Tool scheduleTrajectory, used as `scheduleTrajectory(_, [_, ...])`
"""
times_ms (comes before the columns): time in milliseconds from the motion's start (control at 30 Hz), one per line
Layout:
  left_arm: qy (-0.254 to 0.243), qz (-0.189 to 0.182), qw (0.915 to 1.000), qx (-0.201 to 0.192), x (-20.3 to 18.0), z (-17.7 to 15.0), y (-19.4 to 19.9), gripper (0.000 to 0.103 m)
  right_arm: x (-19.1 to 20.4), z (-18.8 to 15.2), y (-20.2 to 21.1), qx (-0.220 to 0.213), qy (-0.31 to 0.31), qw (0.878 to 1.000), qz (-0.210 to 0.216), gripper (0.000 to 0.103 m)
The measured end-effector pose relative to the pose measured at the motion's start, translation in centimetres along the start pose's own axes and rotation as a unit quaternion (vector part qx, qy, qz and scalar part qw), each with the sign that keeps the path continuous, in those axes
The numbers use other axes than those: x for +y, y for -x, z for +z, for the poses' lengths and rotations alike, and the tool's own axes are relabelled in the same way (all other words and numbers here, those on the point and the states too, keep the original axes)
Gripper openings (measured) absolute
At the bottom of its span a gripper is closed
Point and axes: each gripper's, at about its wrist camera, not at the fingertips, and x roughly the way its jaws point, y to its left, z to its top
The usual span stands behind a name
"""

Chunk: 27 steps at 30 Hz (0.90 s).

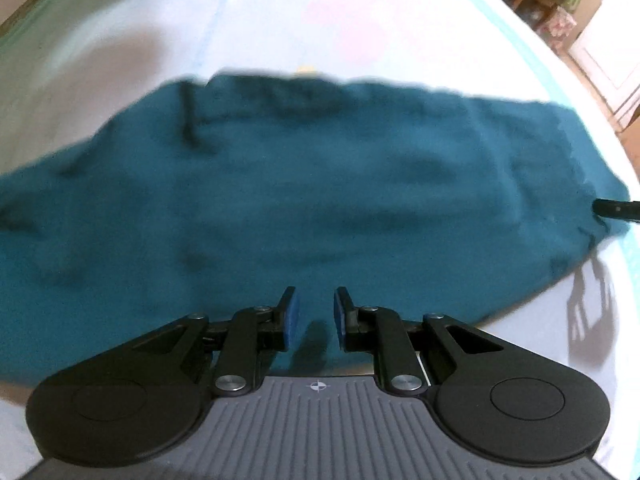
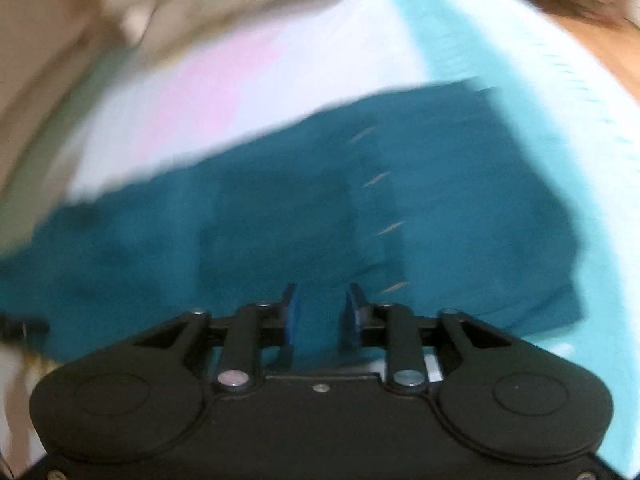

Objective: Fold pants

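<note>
With both pairs of fingers apart and empty over the pants [image 1: 304, 184] on the bed [image 1: 120, 52], the left gripper [image 1: 315, 316] and right gripper [image 2: 320, 314] should each pinch an edge near 6 o'clock, then lift evenly toward 12.

A: From my right wrist camera everything is motion-smeared. The teal pants [image 2: 280, 216] run off the left edge, and the pale streaks near the middle are too blurred for me to identify.

B: And the left wrist view?

A: Softer blur. The pants [image 1: 304, 200] are cut by the left edge, and a dark object [image 1: 616, 208] at the right edge is mostly out of frame.
</note>
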Motion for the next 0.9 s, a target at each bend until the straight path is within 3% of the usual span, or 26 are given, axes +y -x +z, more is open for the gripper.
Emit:
scheduleTrajectory(67, [-0.002,-0.007,0.9999,-0.015,-0.9,1.5,0.3,0.018,-2.3,0.5,1.4,-0.041,-0.036,0.998,-0.019,0.06])
scheduleTrajectory(200, [-0.02,-0.026,0.999,-0.031,-3.2,4.1,-0.2,0.018,-6.1,0.7,3.3,-0.088,-0.06,0.991,-0.081,0.06])
scheduleTrajectory(400, [-0.042,-0.05,0.9976,-0.021,-6.0,5.8,-1.7,0.018,-11.4,1.0,4.0,-0.108,-0.088,0.989,-0.056,0.061])
scheduleTrajectory(467, [-0.046,-0.052,0.9975,-0.015,-6.6,5.7,-2.3,0.018,-11.8,2.0,3.0,-0.101,-0.081,0.991,-0.03,0.061])
scheduleTrajectory(567, [-0.044,-0.054,0.9976,0.001,-7.1,5.9,-3.3,0.018,-12.3,2.8,1.5,-0.055,-0.074,0.996,-0.002,0.061])
scheduleTrajectory(700, [-0.035,-0.064,0.9973,0.011,-7.5,6.1,-3.9,0.018,-12.0,3.1,1.5,-0.011,-0.076,0.996,0.042,0.054])
scheduleTrajectory(800, [-0.039,-0.066,0.997,0.01,-7.5,6.2,-3.9,0.018,-11.4,3.6,3.2,-0.02,-0.098,0.987,0.127,0.053])
scheduleTrajectory(833, [-0.037,-0.069,0.9969,0.011,-7.5,6.3,-4.1,0.018,-11.2,3.6,3.8,-0.027,-0.093,0.987,0.127,0.05])
scheduleTrajectory(900, [-0.035,-0.075,0.9965,0.015,-7.7,6.6,-4.4,0.018,-10.5,3.8,3.8,-0.027,-0.059,0.997,0.049,0.054])
